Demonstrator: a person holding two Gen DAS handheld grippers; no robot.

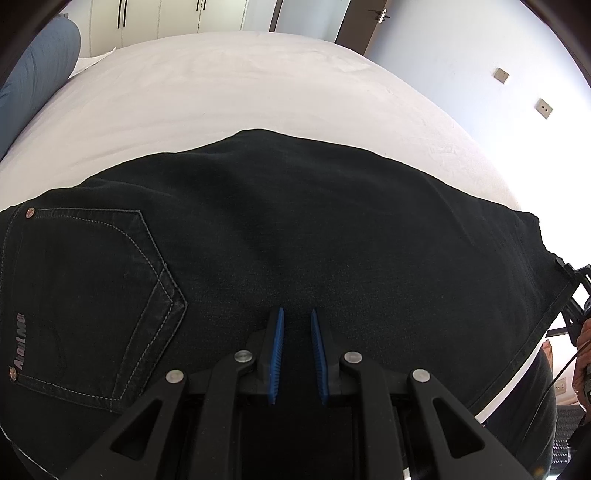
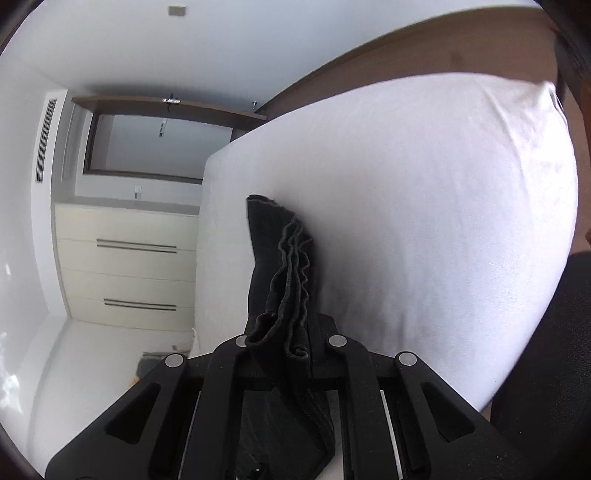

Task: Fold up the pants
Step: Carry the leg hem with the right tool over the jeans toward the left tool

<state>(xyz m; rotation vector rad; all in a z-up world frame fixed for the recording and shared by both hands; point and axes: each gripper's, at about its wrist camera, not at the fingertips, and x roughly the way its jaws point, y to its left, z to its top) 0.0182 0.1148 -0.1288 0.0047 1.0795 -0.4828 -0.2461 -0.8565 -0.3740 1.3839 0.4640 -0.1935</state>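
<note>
1. Left claw [image 1: 297, 354], at the bottom centre of the left wrist view, has its two blue pads [image 1: 277, 354] standing narrow, close together with a slim gap showing between them. Dark cloth lies under and between the pads, but whether they pinch it I cannot tell.
2. Black pants [image 1: 295, 236] spread flat across the middle and lower part of this view, lying on the white bed [image 1: 240, 85], which fills the upper half.
3. One back pocket [image 1: 92, 295] with pale stitching sits at the lower left of the frame, with a small printed label along its left edge.
4. At the right edge of the frame, the hemmed end of the pants reaches the right claw [image 1: 576, 295], seen only in part beside a person's hand [image 1: 583, 354].
5. At the upper left of the frame lies a blue pillow [image 1: 40, 74]; wardrobe doors [image 1: 162, 14] stand along the top.
6. Right claw [image 2: 291, 343], at the bottom centre of the right wrist view, is closed on a bunched fold of the pants [image 2: 284, 266]; the cloth hides its pads.
7. From the claw the gathered cloth rises toward the centre of the frame, its wavy layered edges showing.
8. Behind it the bed [image 2: 424, 206] fills the right half of the frame.
9. White drawers [image 2: 125, 266] with dark handles stand at the left.
</note>
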